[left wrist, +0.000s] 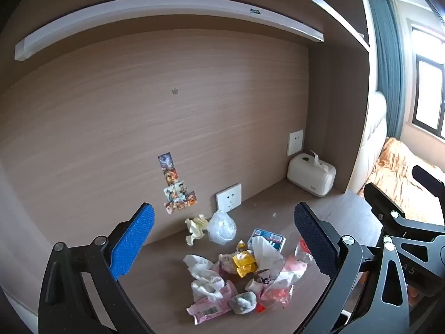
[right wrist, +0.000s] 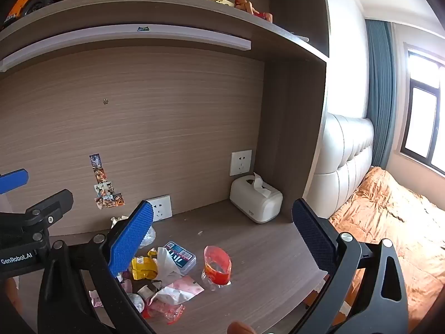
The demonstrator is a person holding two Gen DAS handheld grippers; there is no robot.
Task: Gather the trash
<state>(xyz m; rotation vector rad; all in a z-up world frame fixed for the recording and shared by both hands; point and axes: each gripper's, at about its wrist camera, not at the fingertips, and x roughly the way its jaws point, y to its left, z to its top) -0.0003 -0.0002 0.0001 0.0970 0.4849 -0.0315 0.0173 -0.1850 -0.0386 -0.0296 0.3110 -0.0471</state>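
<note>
A pile of trash point(left wrist: 239, 272) lies on the brown desk point(left wrist: 342, 217): white crumpled tissues, pink wrappers, a yellow wrapper point(left wrist: 244, 263), a clear plastic bag point(left wrist: 221, 226), a crumpled pale paper point(left wrist: 196, 226) and a small blue-and-white box point(left wrist: 268, 238). My left gripper point(left wrist: 225, 245) is open and empty, held above the pile. In the right wrist view the pile point(right wrist: 164, 281) lies low and left, with a red-and-clear wrapper point(right wrist: 217, 267) apart on its right. My right gripper point(right wrist: 222, 246) is open and empty above that wrapper.
A white tissue box point(right wrist: 256, 203) stands at the desk's back right corner. Wall sockets point(right wrist: 161, 207) and stickers point(right wrist: 104, 183) are on the back panel. A shelf point(right wrist: 167, 8) with books and figurines hangs overhead. A bed point(right wrist: 389, 217) lies to the right of the desk.
</note>
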